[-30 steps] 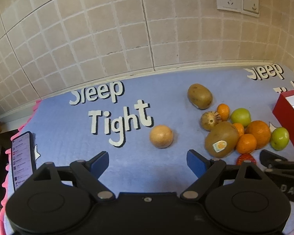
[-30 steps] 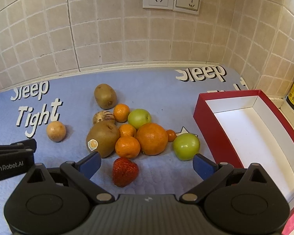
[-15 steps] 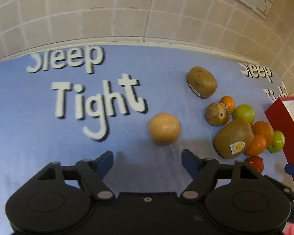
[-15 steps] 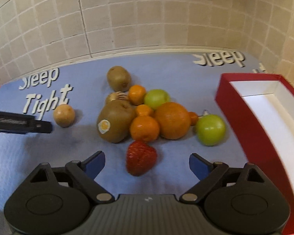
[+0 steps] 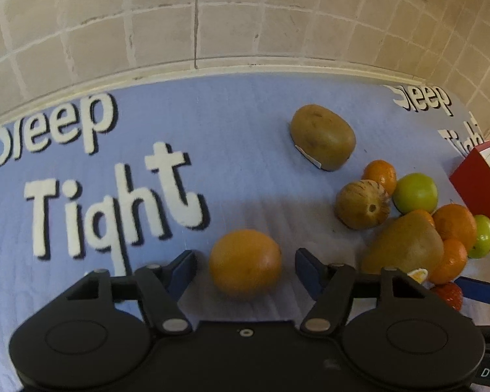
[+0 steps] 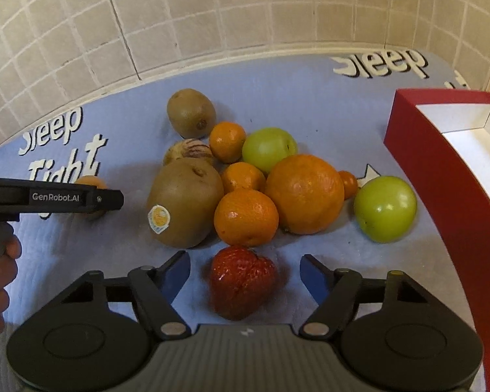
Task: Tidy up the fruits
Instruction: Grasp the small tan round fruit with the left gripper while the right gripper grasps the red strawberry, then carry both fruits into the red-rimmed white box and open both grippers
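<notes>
So both grippers are lining up on a fruit at once here. The left gripper [image 5: 245, 263] is sitting wide open with the lone round orange-tan fruit [image 5: 245, 261] right between its blue fingers [image 5: 181, 269], neither pad touching yet. The right gripper [image 6: 245, 276] is spread open too, straddling the strawberry [image 6: 241, 282] at the near edge of the pile. The red box [image 6: 441, 176] is lying off to the right, much nearer the right gripper. Compared with a second ago, both grippers are sitting closer in: the fruits were out ahead of the fingertips, now they're in the gaps.
</notes>
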Tool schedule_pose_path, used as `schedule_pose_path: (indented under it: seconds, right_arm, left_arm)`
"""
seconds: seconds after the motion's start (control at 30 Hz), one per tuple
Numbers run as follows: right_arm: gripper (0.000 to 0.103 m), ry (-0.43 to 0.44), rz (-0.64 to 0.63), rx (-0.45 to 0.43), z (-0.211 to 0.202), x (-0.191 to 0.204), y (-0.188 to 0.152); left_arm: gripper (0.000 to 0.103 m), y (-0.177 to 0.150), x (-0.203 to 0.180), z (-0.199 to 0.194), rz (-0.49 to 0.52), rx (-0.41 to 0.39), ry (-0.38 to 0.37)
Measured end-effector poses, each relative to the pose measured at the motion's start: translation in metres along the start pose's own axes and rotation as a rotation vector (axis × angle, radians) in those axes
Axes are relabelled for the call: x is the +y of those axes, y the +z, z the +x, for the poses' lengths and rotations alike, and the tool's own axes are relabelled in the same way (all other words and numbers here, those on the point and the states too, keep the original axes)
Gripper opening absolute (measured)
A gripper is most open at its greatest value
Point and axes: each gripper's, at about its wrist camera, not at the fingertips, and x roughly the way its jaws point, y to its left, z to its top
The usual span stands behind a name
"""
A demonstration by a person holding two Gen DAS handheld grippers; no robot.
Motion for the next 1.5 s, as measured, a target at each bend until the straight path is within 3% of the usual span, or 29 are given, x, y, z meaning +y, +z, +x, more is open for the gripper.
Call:
schedule_pose_path:
  seconds: [0.1, 0.23, 0.57, 0.8, 0.97, 1.03, 1.17, 1.33, 1.5]
  right_arm:
    - [0.064, 0.000, 0.002, 0.003, 0.002, 0.000, 0.000]
    - [0.044, 0.009, 0.000, 0.002, -0.001, -0.001, -0.001]
    - [0.043, 0.022, 0.031, -0.091, -0.047, -0.009, -0.014]
    - [0.043, 0.011, 0.157, -0.259, -0.112, -0.059, -0.002]
    - [0.043, -0.120, 0.220, -0.434, -0.162, -0.121, 0.025]
    - [0.043, -0.182, 0.242, -0.461, -0.169, -0.151, 0.040]
    - [0.043, -0.238, 0.293, -0.427, -0.152, -0.216, 0.072]
    - [0.043, -0.205, 0.400, -0.238, -0.084, -0.283, 0.093]
    - [0.043, -0.196, 0.433, -0.127, -0.036, -0.302, 0.091]
  left_arm:
    - [0.052, -0.001, -0.004, 0.000, 0.030, -0.013, 0.035]
    - [0.051, -0.003, -0.005, -0.009, 0.016, -0.018, 0.034]
    - [0.051, -0.003, -0.040, -0.064, 0.085, -0.127, 0.030]
    - [0.051, 0.034, -0.110, -0.110, 0.217, -0.257, -0.094]
    - [0.051, 0.072, -0.181, -0.121, 0.337, -0.335, -0.183]
    - [0.051, 0.083, -0.212, -0.116, 0.386, -0.348, -0.221]
    - [0.051, 0.099, -0.274, -0.077, 0.477, -0.283, -0.316]
    - [0.051, 0.090, -0.326, 0.010, 0.618, -0.094, -0.368]
    - [0.052, 0.078, -0.347, 0.051, 0.735, -0.003, -0.381]
